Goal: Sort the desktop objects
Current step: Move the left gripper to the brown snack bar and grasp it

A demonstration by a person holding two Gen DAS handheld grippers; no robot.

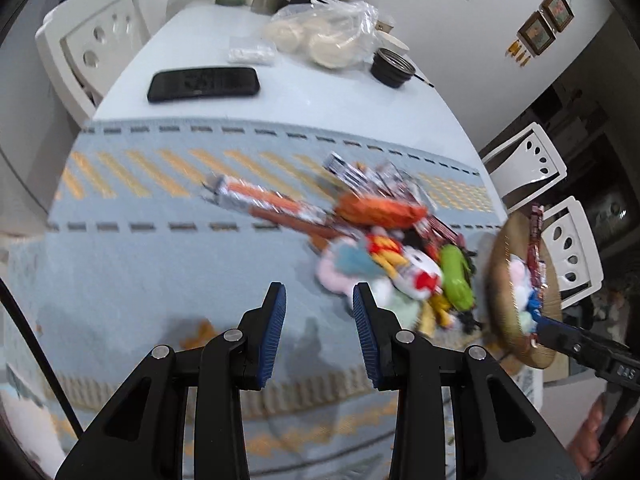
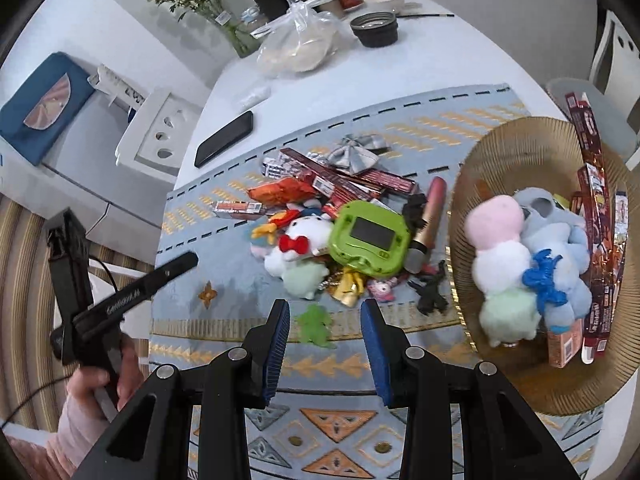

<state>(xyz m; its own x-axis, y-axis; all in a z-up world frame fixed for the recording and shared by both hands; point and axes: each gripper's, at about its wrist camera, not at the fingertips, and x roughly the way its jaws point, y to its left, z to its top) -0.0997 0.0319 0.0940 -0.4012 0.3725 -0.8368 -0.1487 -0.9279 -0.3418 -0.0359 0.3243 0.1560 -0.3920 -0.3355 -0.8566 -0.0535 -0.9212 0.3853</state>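
Observation:
A pile of small toys and snack packs lies on the blue patterned mat (image 2: 224,280): a white plush with a red bow (image 2: 304,240), a green toy console (image 2: 370,240), red snack boxes (image 2: 348,184) and black dinosaur figures (image 2: 430,300). A wicker basket (image 2: 520,152) at the right holds pastel plushes (image 2: 500,264), a blue dinosaur (image 2: 544,276) and snack boxes. My right gripper (image 2: 325,308) is open and empty above a green frog toy (image 2: 316,326). My left gripper (image 1: 320,300) is open and empty over bare mat, left of the blurred pile (image 1: 400,260).
A black phone (image 1: 204,84) lies on the white table beyond the mat. A plastic bag of dishes (image 2: 298,44), a black lid (image 2: 374,28), cups and a vase stand at the far end. White chairs (image 1: 92,36) flank the table.

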